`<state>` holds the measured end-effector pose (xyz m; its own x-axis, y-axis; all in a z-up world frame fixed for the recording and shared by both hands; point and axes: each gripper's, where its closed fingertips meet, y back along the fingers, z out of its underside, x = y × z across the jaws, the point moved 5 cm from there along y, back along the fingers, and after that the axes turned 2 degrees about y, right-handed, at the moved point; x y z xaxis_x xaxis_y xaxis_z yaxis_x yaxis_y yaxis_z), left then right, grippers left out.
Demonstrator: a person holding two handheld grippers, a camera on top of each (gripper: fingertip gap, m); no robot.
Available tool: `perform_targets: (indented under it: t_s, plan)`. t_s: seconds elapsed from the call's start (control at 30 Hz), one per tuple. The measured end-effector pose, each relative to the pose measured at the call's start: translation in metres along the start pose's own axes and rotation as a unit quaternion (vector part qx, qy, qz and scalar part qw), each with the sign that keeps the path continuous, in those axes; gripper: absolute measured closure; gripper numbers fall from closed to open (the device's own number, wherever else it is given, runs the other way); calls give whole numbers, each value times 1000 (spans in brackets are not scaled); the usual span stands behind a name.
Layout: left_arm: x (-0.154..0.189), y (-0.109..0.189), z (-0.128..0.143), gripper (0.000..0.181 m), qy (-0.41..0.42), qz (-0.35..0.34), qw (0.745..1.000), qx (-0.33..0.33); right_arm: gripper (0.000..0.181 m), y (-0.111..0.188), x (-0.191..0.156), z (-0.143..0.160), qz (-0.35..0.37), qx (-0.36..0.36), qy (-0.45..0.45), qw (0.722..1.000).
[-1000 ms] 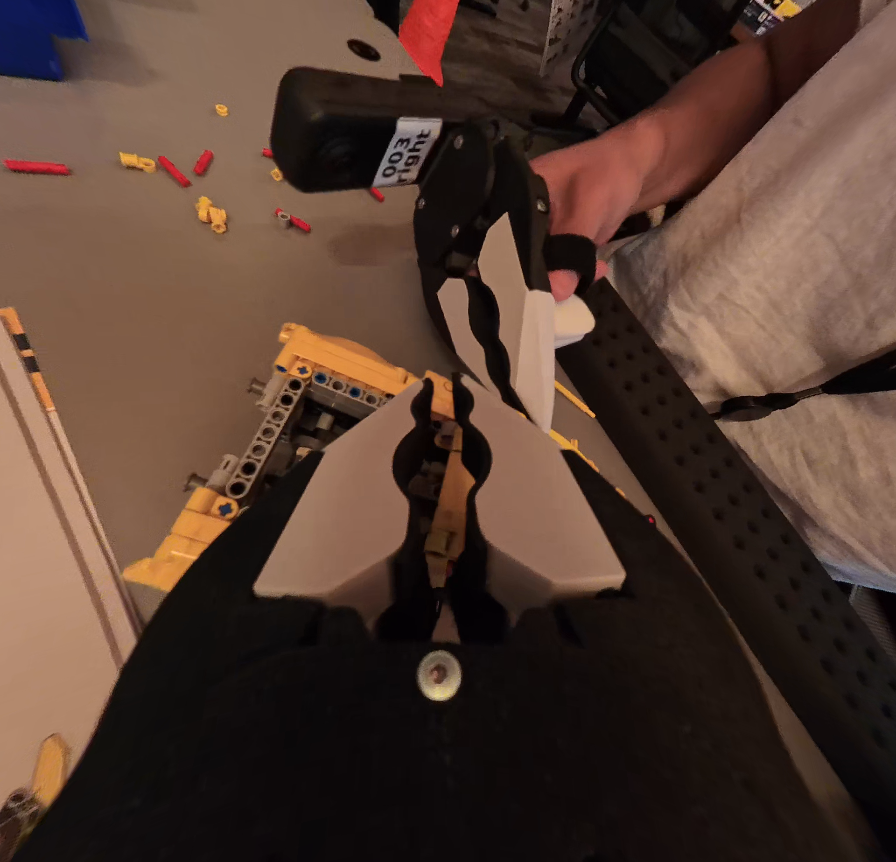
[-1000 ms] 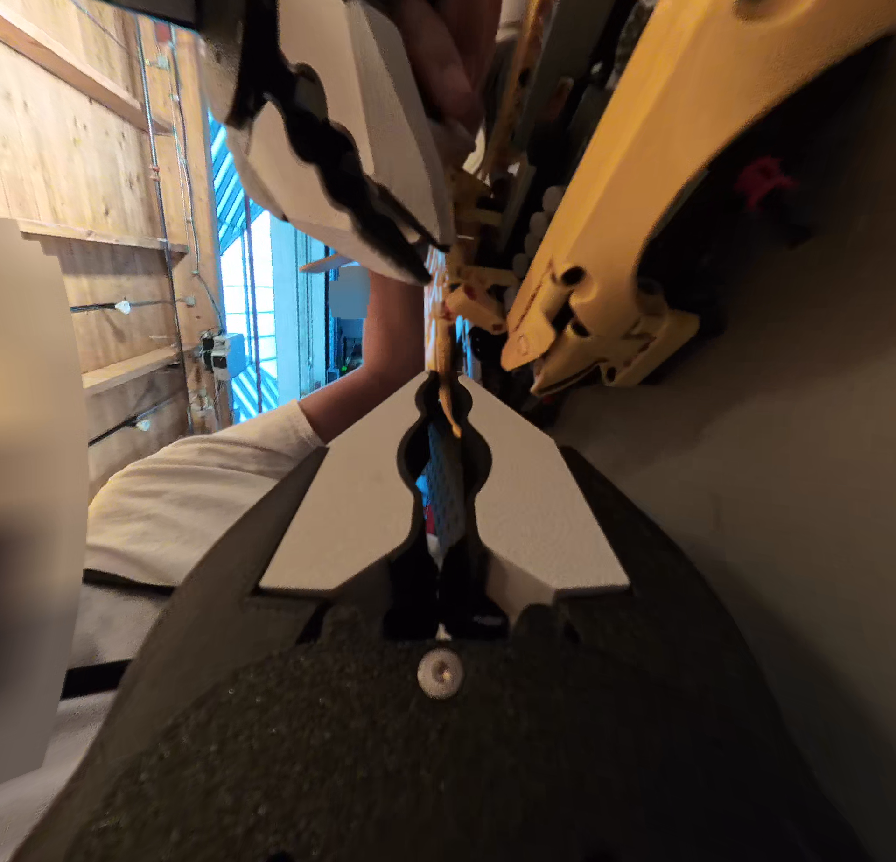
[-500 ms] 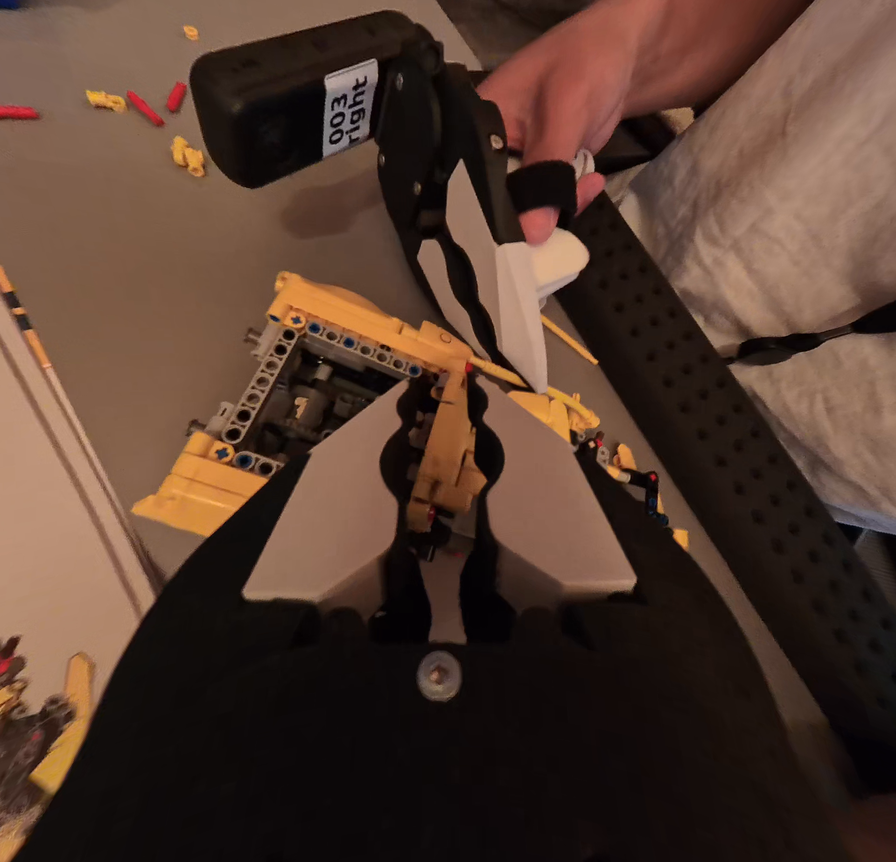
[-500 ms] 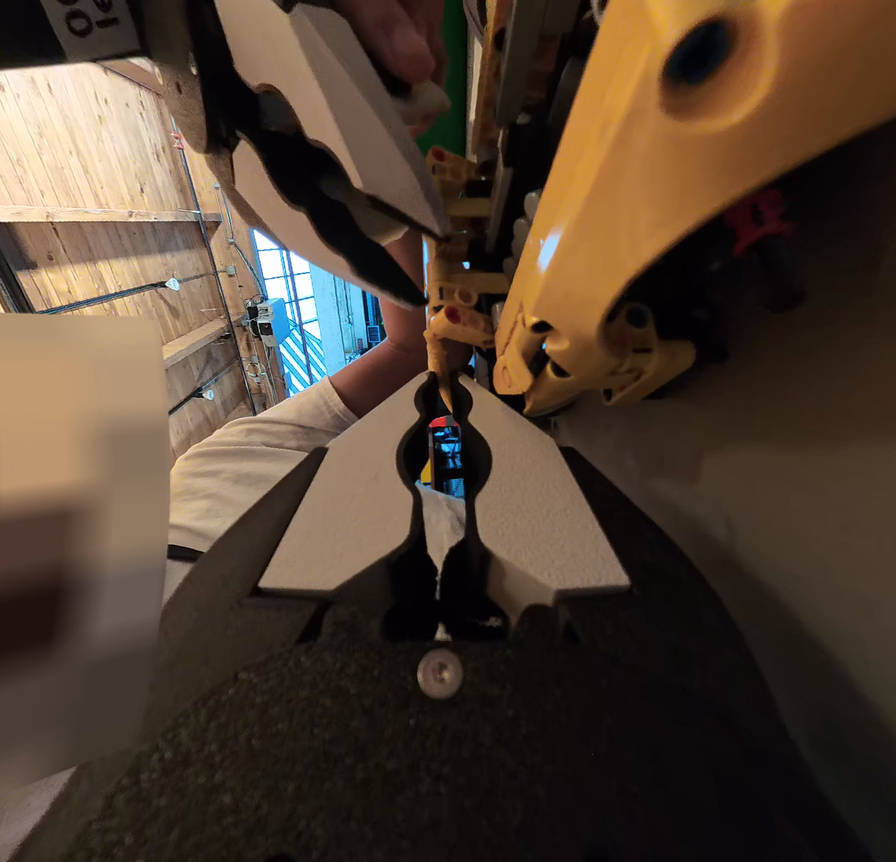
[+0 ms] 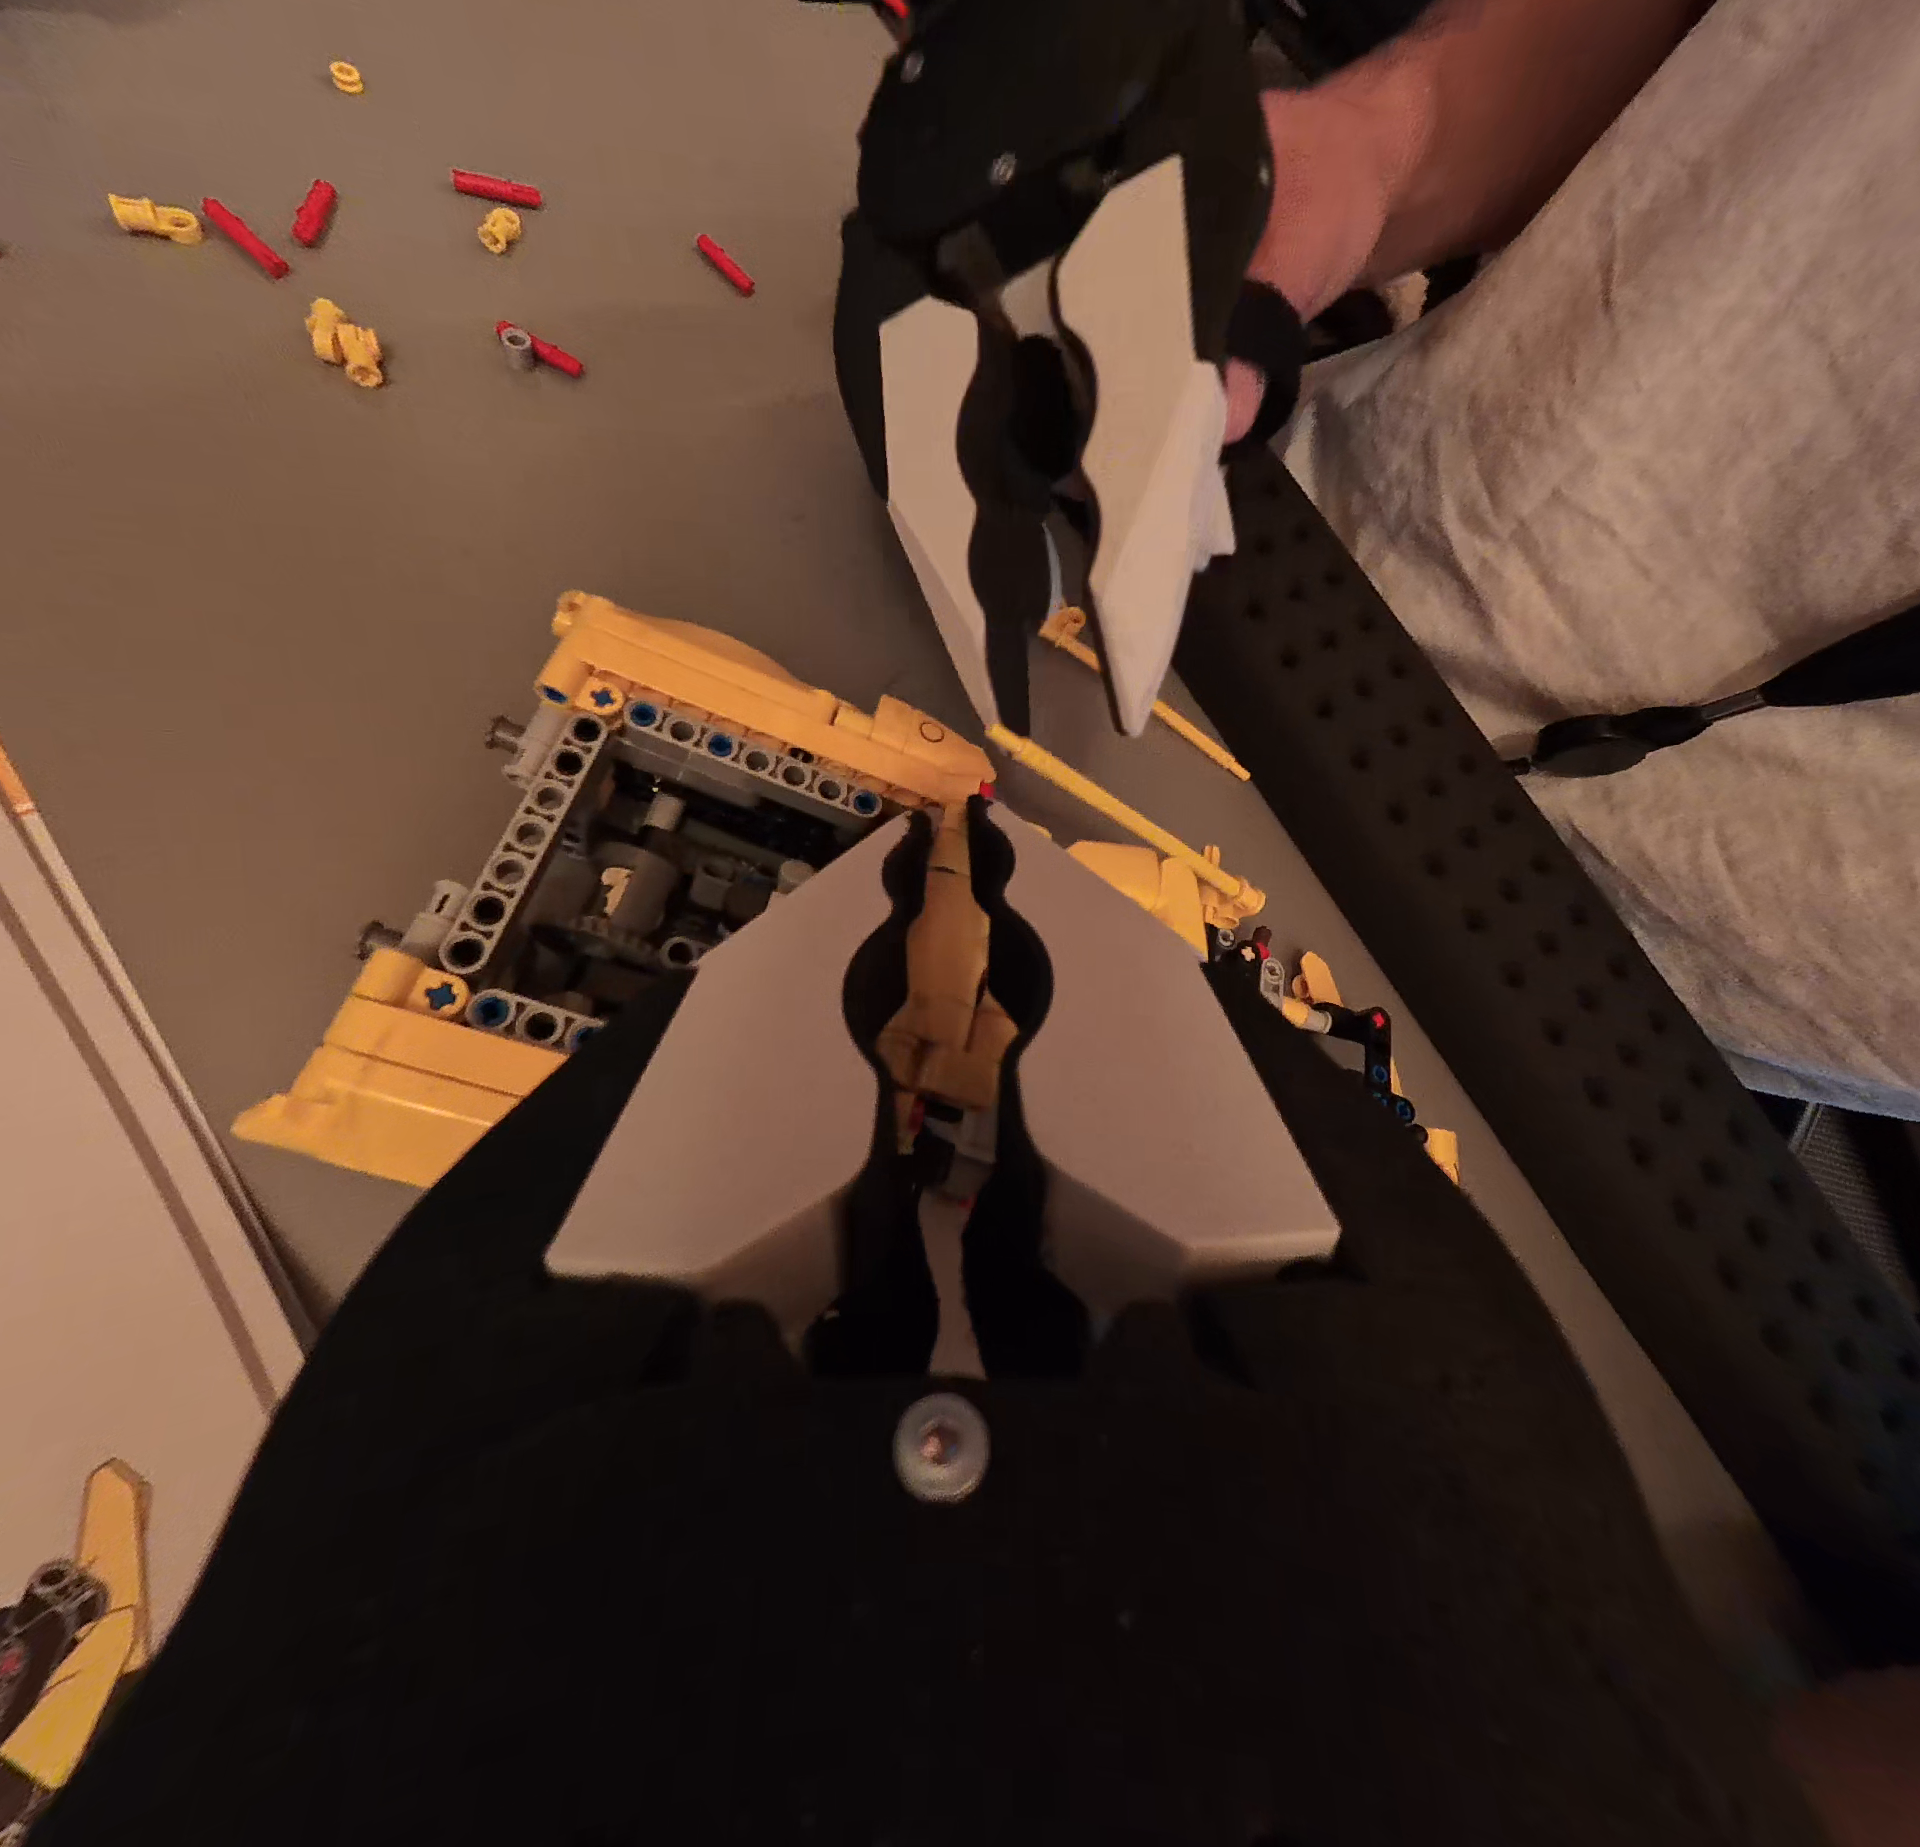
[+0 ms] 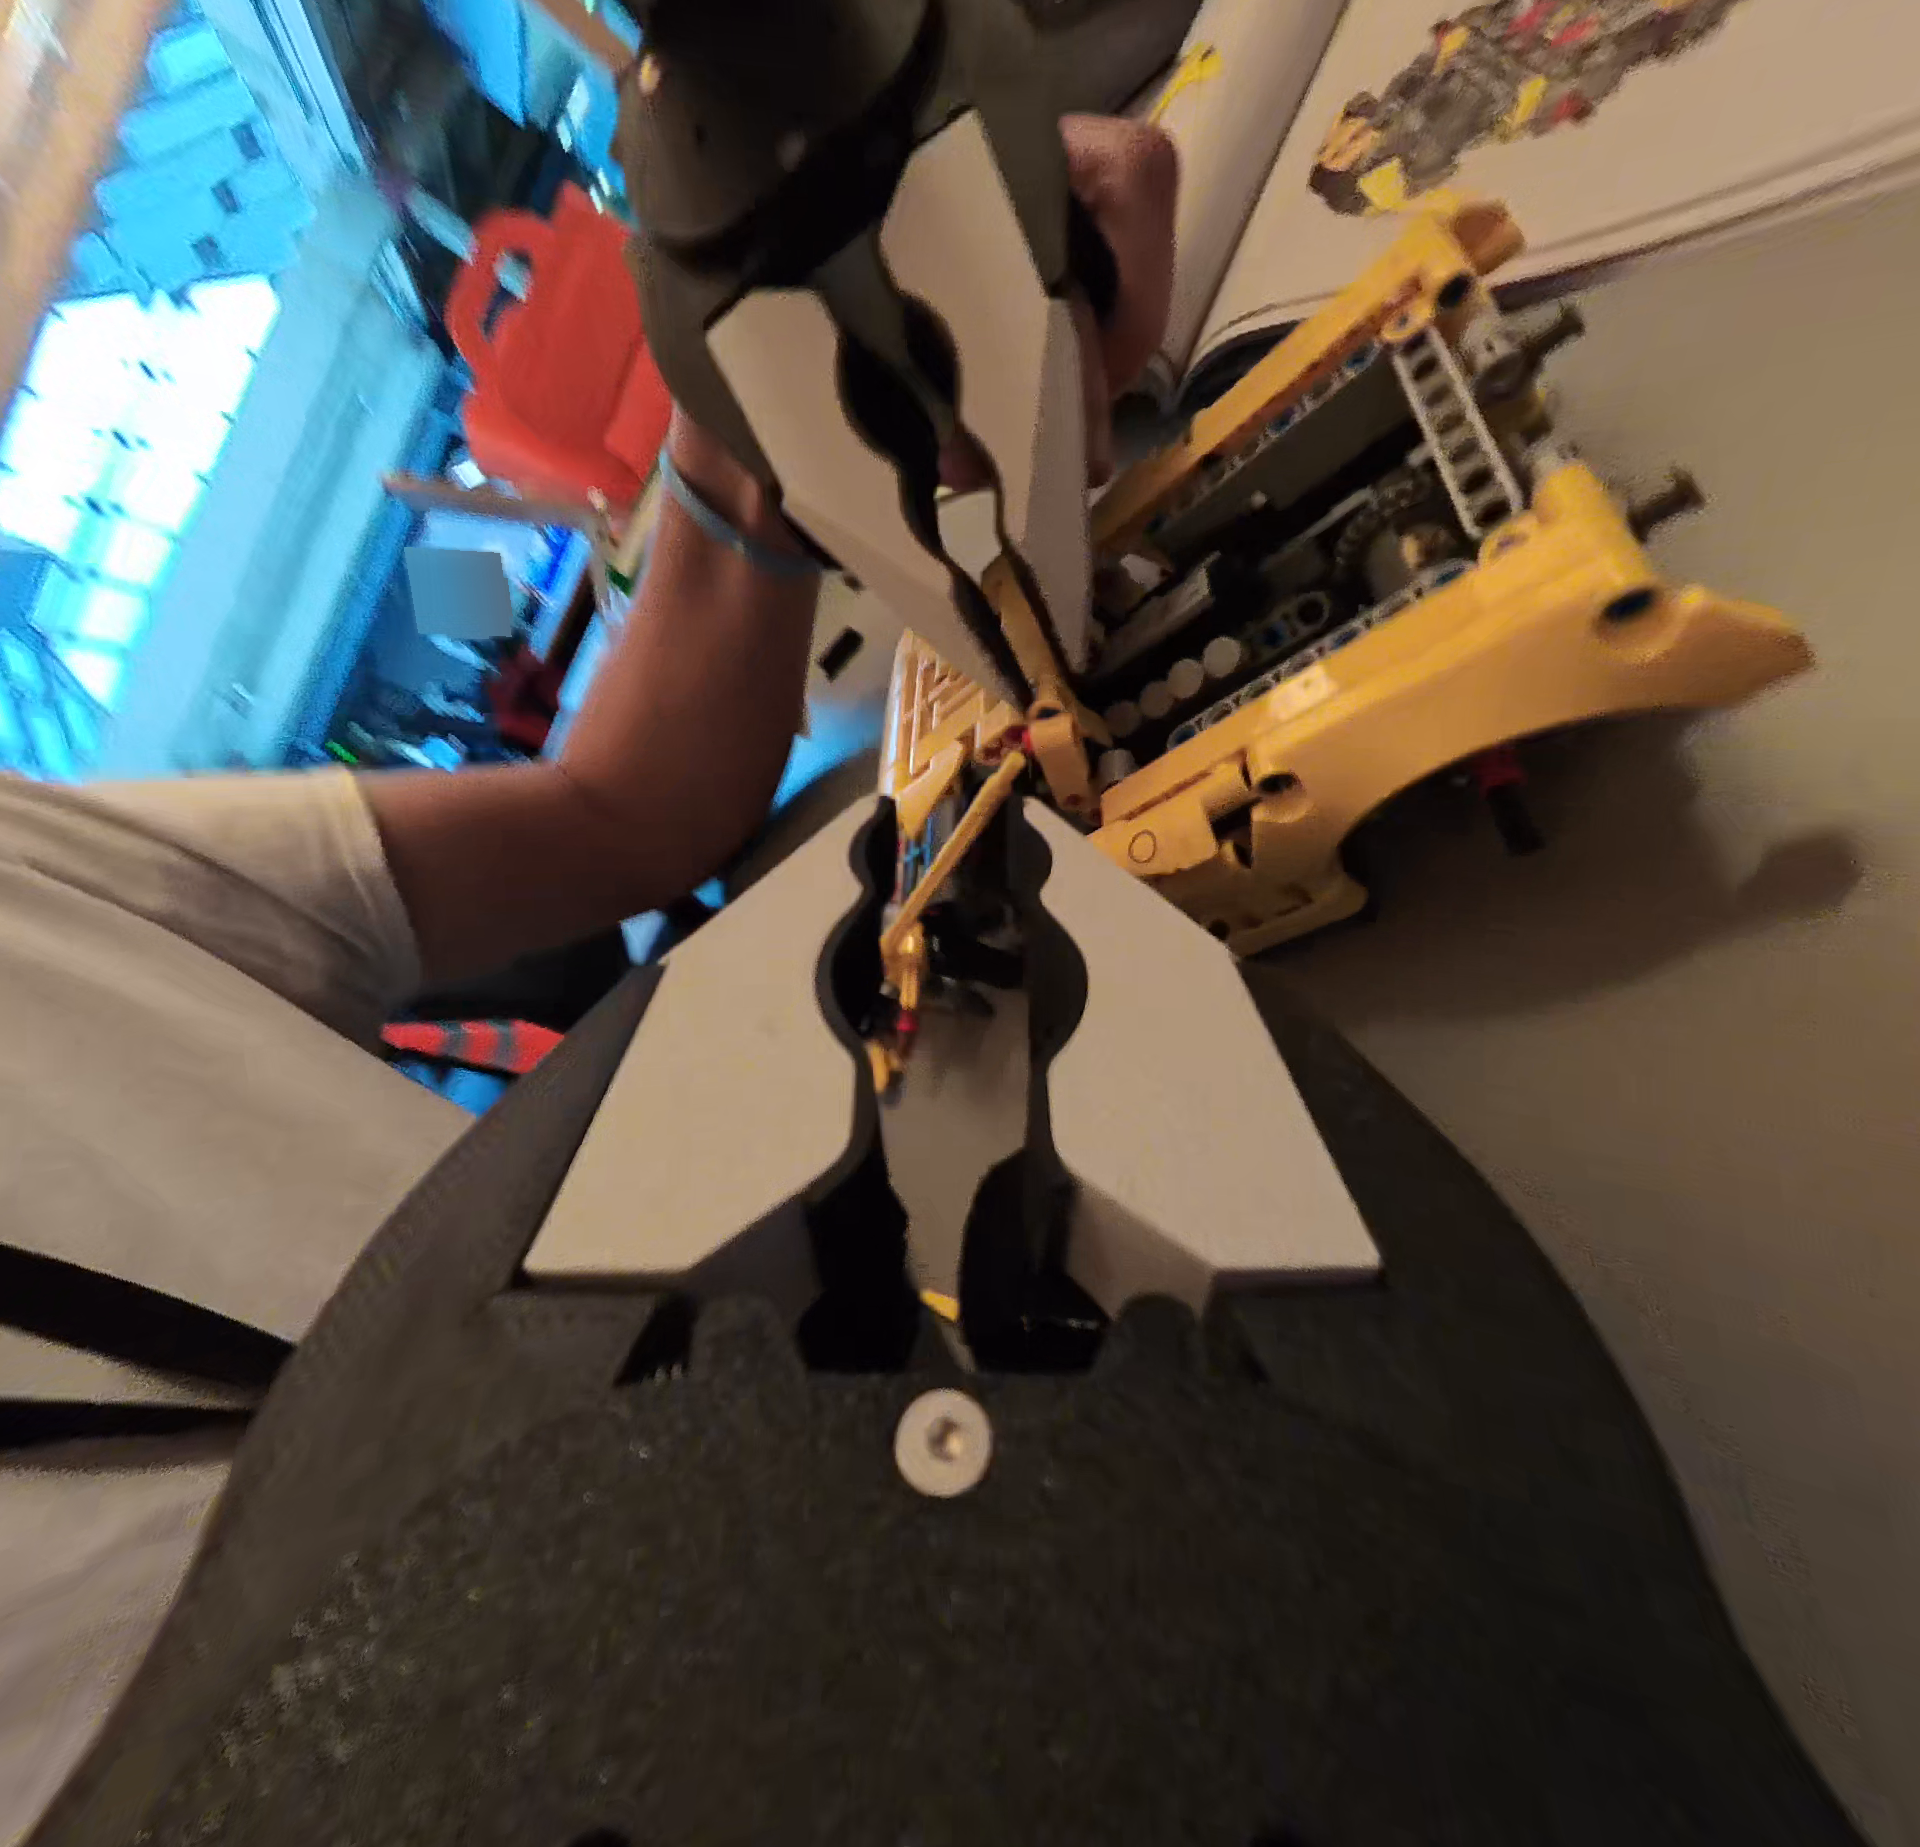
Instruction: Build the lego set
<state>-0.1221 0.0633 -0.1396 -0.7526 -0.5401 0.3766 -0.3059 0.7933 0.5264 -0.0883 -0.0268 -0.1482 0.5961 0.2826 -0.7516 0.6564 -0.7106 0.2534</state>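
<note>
A yellow and grey lego vehicle frame [image 5: 644,862] lies on the grey table; it also shows in the right wrist view [image 6: 1351,717]. My left gripper [image 5: 942,812] is shut on a yellow arm piece [image 5: 935,966] at the frame's near corner. In the right wrist view the left gripper [image 6: 1044,670] comes down onto that corner from above. A thin yellow rod [image 5: 1101,810] sticks out from the same corner. My right gripper [image 6: 956,810] is open, and the rod [image 6: 951,852] runs loose between its jaws. In the left wrist view the right gripper [image 5: 1070,722] hangs just above the rod.
Several loose red and yellow pieces [image 5: 312,228] lie scattered on the far table. An open instruction booklet [image 5: 104,1122] lies to the left of the frame. A black perforated strip [image 5: 1558,966] runs along the table's right edge, with the person's torso beyond. More small parts [image 5: 1340,1028] sit beside it. Less than 4 cm separates the two grippers' tips.
My right gripper has opened off the thin yellow rod, lifted a little and turned. My left gripper has stayed shut on the yellow arm piece.
</note>
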Motion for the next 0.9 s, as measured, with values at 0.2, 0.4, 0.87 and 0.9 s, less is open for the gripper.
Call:
perform_targets:
  t_s: [0.2, 0.4, 0.87, 0.9]
  plan:
    - [1, 0, 0, 174, -4, -3, 1000, -2, 177, -6, 7, 8, -27, 38, -104, 993]
    - [1, -1, 0, 175, -1, 5, 1000, 2, 179, -12, 3, 11, -71, 56, -221, 971]
    - [4, -3, 0, 175, -12, 7, 1000, -1, 179, -15, 9, 20, -151, 65, -391, 906]
    - [5, -3, 0, 175, -14, 7, 1000, -1, 179, -16, 9, 20, -157, 70, -400, 900]
